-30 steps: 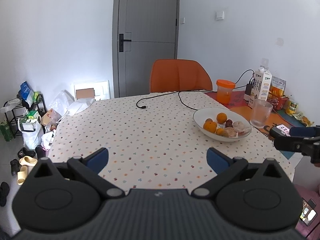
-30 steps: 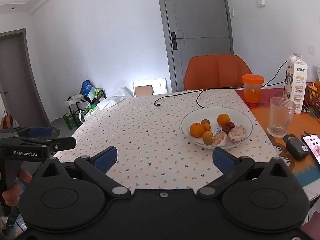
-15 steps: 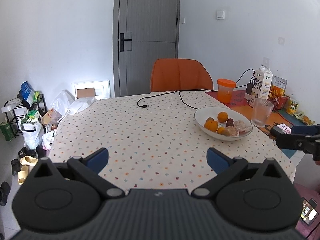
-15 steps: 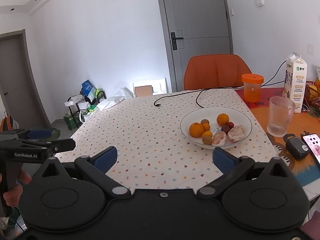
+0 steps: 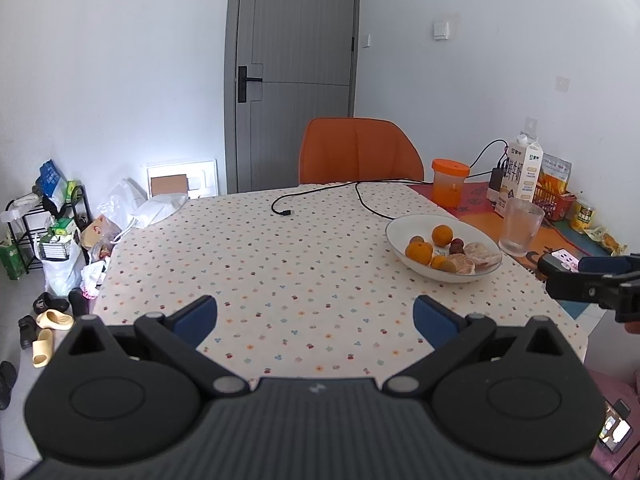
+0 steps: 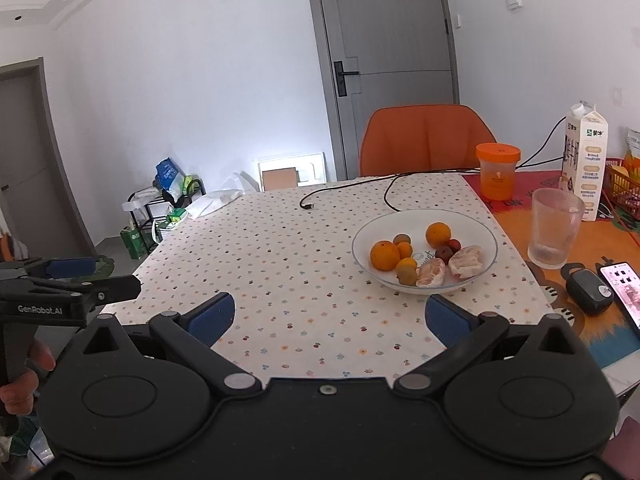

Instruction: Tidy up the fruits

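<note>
A white bowl [image 6: 486, 236] on the dotted tablecloth holds oranges [image 6: 385, 255], a kiwi [image 6: 407, 273], dark red fruits [image 6: 443, 253] and two peeled pomelo pieces [image 6: 465, 261]. The bowl also shows in the left wrist view [image 5: 400, 226]. My left gripper [image 5: 315, 314] is open and empty over the table's near edge, left of the bowl. My right gripper [image 6: 327, 316] is open and empty, in front of the bowl. Each gripper shows at the edge of the other's view, the right one [image 5: 588, 280] and the left one [image 6: 68, 284].
A black cable [image 6: 384, 192] lies across the far table. An orange jar [image 6: 497, 170], a milk carton [image 6: 584, 156], a glass [image 6: 554, 228], a black case [image 6: 589, 291] and a phone [image 6: 624, 286] stand right of the bowl. An orange chair [image 6: 426, 138] stands behind.
Both grippers have drifted slightly; the bowl sits a little lower and nearer in both views. Both stay open and empty.
</note>
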